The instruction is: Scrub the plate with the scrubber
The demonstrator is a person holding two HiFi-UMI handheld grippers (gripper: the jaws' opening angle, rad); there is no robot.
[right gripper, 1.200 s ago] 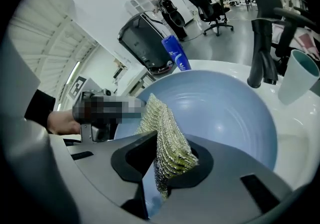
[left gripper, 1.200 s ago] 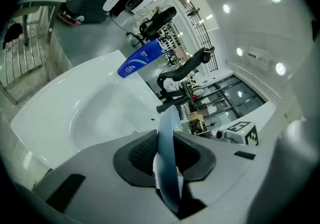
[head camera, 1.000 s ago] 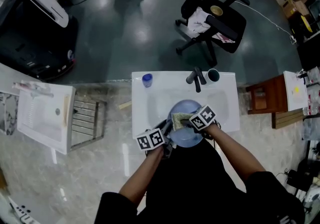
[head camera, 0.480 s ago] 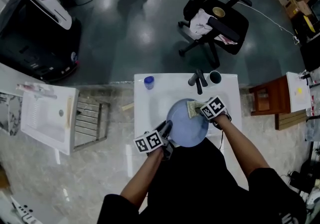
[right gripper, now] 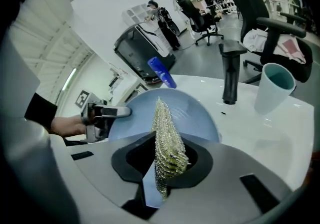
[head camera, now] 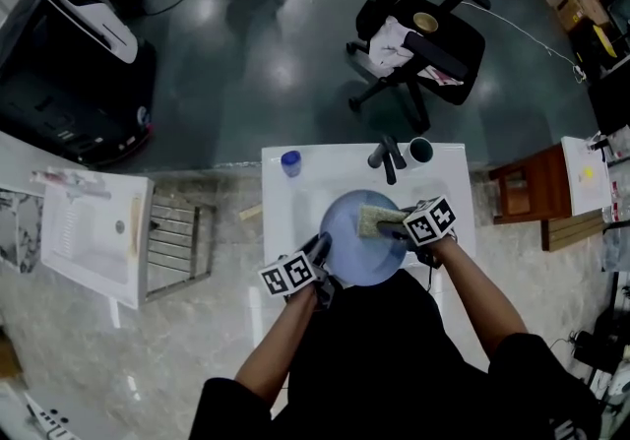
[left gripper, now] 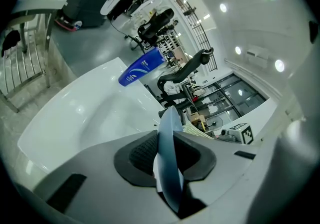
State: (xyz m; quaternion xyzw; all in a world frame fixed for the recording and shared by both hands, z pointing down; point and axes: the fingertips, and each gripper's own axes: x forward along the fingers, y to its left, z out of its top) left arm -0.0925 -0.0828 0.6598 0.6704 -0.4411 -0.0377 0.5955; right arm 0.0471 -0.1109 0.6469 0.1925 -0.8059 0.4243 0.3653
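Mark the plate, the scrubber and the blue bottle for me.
plate (head camera: 356,253), head view, bare lower part of its face.
scrubber (right gripper: 167,140), right gripper view, middle of the mesh edge.
blue bottle (head camera: 289,161), head view, its top, seen from above.

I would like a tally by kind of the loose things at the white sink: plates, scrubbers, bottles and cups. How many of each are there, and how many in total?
plate: 1
scrubber: 1
bottle: 1
cup: 1
Total: 4
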